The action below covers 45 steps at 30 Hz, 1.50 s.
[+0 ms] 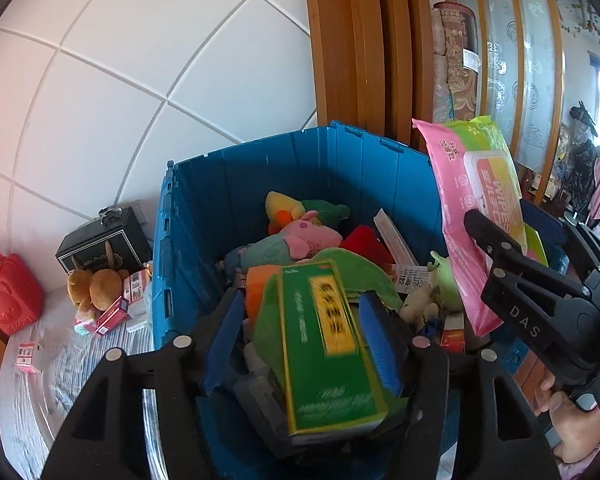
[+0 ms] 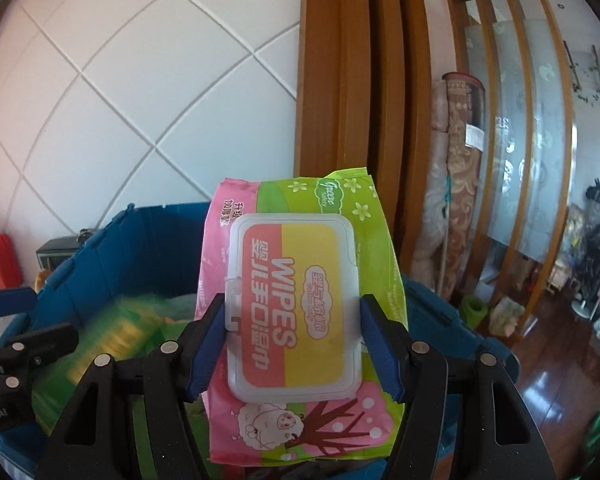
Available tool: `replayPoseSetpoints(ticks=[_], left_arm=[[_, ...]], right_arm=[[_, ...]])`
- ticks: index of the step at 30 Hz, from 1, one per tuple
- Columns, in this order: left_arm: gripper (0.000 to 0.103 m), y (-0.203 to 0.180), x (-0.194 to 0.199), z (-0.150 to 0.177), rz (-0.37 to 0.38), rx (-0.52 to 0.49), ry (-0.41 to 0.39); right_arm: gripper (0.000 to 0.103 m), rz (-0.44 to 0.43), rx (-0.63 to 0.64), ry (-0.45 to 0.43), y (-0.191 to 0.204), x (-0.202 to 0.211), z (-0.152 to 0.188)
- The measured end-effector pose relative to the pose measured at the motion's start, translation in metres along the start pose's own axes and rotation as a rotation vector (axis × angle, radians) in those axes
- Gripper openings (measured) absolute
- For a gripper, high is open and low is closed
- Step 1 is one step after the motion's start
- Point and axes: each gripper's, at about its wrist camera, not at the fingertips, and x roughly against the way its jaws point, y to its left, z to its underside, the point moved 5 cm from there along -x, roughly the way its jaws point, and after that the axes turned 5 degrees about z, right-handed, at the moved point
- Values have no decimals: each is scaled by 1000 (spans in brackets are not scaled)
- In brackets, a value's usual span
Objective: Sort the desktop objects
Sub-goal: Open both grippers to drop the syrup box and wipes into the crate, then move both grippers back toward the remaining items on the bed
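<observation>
Over the open blue bin (image 1: pixel 204 208), my left gripper (image 1: pixel 302 320) stands open around a green box with a yellow label (image 1: pixel 328 344). The box looks blurred, and a gap shows between it and the left blue pad (image 1: pixel 224 344). My right gripper (image 2: pixel 292 320) is shut on a pink and green pack of wipes (image 2: pixel 300 280), its pads clamping the white lid from both sides. That pack (image 1: pixel 460 184) hangs upright above the bin's right rim. The bin (image 2: pixel 100 248) lies below and left of it, with the blurred green box inside.
The bin holds a pink pig plush (image 1: pixel 308 236), other soft toys and small boxes. Left of it lie a brown teddy (image 1: pixel 96 286), small red boxes (image 1: pixel 112 316), a black case (image 1: pixel 108 240) and a red plastic case (image 1: pixel 8 296). A wooden door frame (image 1: pixel 360 60) stands behind.
</observation>
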Motion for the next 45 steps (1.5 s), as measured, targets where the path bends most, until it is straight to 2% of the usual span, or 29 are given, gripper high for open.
replayPoseSetpoints(ticks=[9, 13, 16, 20, 23, 29, 35, 41, 45], left_arm=[[67, 5, 1, 3, -8, 16, 0], [67, 9, 3, 4, -4, 23, -4], [67, 10, 3, 4, -1, 25, -6], [68, 13, 8, 5, 7, 30, -16], [73, 15, 13, 7, 10, 27, -23], [74, 25, 26, 13, 3, 39, -49], [78, 52, 56, 18, -10, 73, -116], [79, 98, 95, 28, -39, 130, -208], [79, 138, 117, 37, -102, 168, -233]], right_arm=[[67, 13, -5, 29, -8, -14, 7], [93, 22, -8, 24, -11, -13, 6], [102, 42, -9, 7, -14, -8, 5], [103, 77, -10, -6, -19, 4, 3], [103, 90, -16, -9, -20, 15, 3], [103, 66, -9, -6, -9, 34, 4], [103, 7, 14, -43, 22, 61, -4], [103, -72, 47, -74, 67, 83, -11], [103, -130, 73, -100, 105, 98, -19]])
